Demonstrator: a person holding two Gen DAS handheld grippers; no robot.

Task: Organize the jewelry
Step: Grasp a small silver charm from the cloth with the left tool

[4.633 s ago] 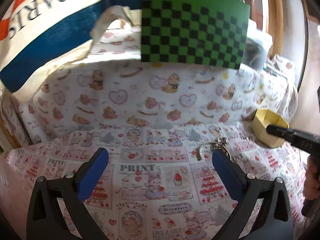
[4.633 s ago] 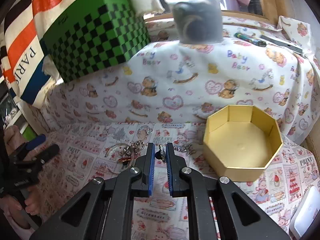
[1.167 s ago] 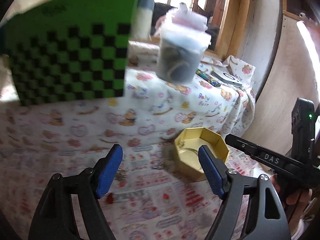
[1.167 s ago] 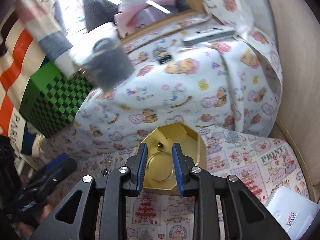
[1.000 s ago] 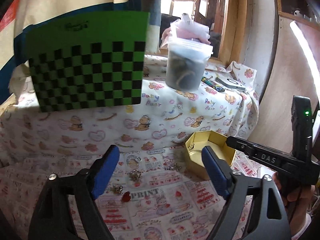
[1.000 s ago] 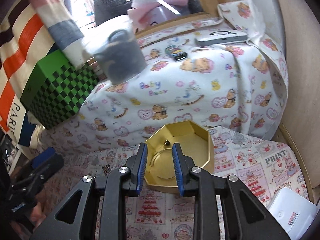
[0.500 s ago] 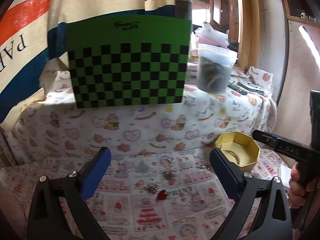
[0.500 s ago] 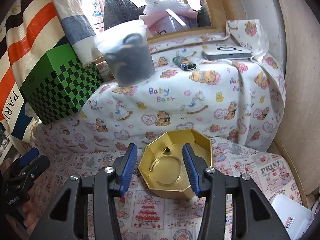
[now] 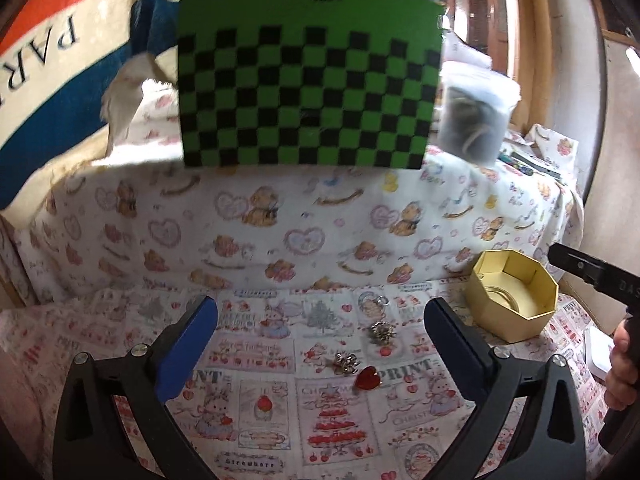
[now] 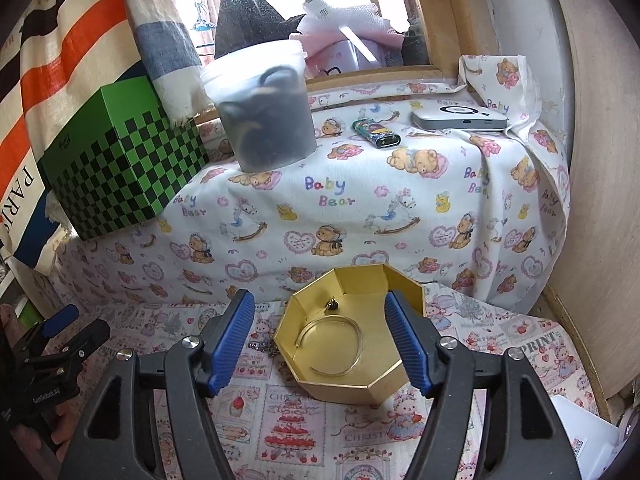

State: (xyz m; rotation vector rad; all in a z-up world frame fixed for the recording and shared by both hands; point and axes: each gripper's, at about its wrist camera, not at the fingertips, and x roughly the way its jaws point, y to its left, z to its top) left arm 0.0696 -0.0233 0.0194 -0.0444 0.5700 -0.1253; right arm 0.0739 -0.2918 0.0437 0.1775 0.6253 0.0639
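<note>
The right gripper (image 10: 320, 336) stood wide open, holding nothing, its fingers either side of the gold octagonal box (image 10: 362, 390). A gold bangle (image 10: 332, 346) and a small charm (image 10: 332, 304) lay inside. The left gripper (image 9: 320, 340) was likewise wide open and empty; a red heart pendant (image 9: 369, 377) and two metal clusters (image 9: 346, 362) lay on the printed cloth (image 9: 280, 420) between its fingers.
</note>
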